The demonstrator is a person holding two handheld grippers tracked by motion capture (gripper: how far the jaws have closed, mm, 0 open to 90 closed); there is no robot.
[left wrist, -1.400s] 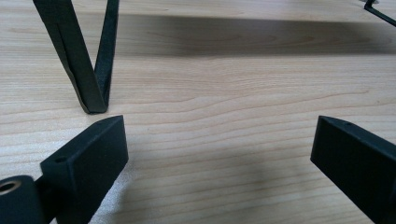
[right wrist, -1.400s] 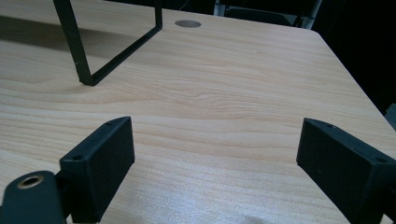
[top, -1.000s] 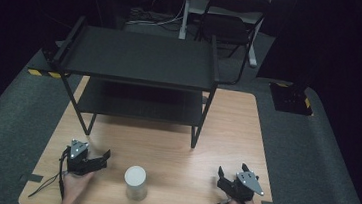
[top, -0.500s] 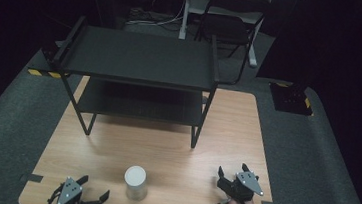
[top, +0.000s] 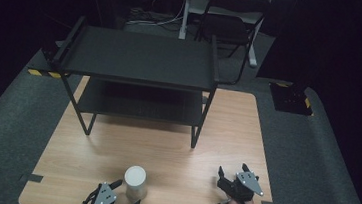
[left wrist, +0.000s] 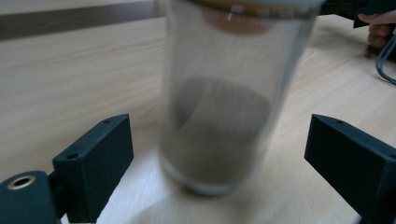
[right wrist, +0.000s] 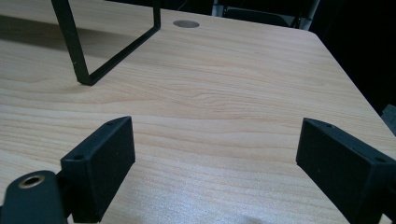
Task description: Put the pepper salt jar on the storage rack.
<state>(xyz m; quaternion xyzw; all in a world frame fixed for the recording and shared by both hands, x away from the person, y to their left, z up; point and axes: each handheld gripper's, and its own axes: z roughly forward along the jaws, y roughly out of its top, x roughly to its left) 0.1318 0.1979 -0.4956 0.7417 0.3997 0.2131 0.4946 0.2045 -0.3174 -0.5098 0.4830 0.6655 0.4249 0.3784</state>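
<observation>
The left gripper (left wrist: 219, 154) has its jaws spread wide either side of the clear cup (left wrist: 224, 98), not touching it (blurred), near the table's (top: 174, 146) front edge. Judged: approach step; closing comes next. The right gripper (right wrist: 215, 163) rests released, empty.

black two-tier rack (top: 140, 60) | wooden table (top: 164, 145) | folding chair (top: 231, 26)
</observation>
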